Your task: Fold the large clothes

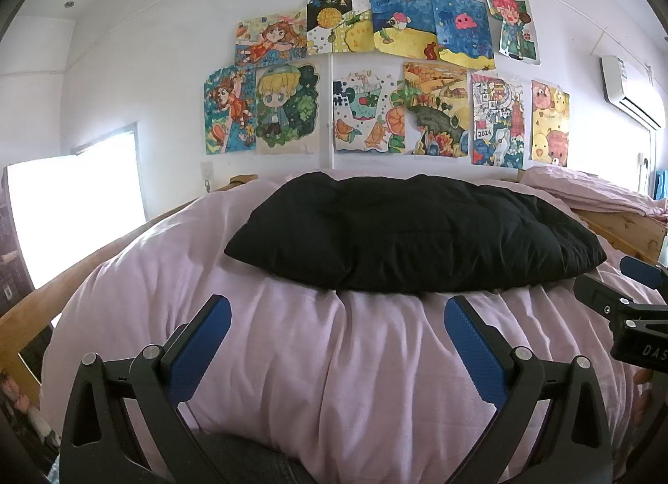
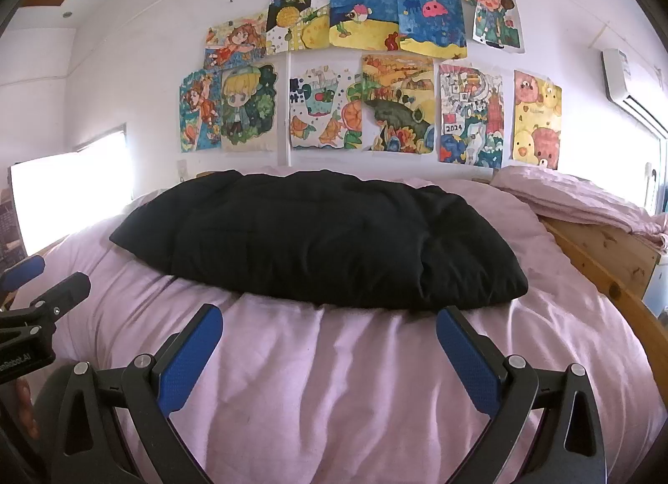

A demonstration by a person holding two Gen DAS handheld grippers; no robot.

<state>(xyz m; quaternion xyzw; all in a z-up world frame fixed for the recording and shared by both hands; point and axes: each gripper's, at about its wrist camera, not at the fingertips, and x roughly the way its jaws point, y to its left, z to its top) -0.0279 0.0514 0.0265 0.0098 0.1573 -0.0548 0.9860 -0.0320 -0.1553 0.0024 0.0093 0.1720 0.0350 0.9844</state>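
A black padded garment (image 1: 413,233) lies folded into a flat bundle on the pink bed cover (image 1: 325,359), across the middle of the bed. My left gripper (image 1: 338,308) hovers open just in front of its near edge, nothing between the blue pads. In the right wrist view the same black garment (image 2: 317,238) sits slightly left of centre, and my right gripper (image 2: 330,317) is open too, short of the garment's near right corner. Each gripper shows in the other's view: the right gripper (image 1: 626,292) at the right edge, the left gripper (image 2: 37,279) at the left edge.
A wooden bed rail (image 2: 605,258) runs along the right side, with folded pink bedding (image 2: 584,200) behind it. Another wooden rail (image 1: 50,292) borders the left. Children's drawings (image 1: 375,79) cover the wall behind the bed. An air conditioner (image 1: 630,87) hangs at the right.
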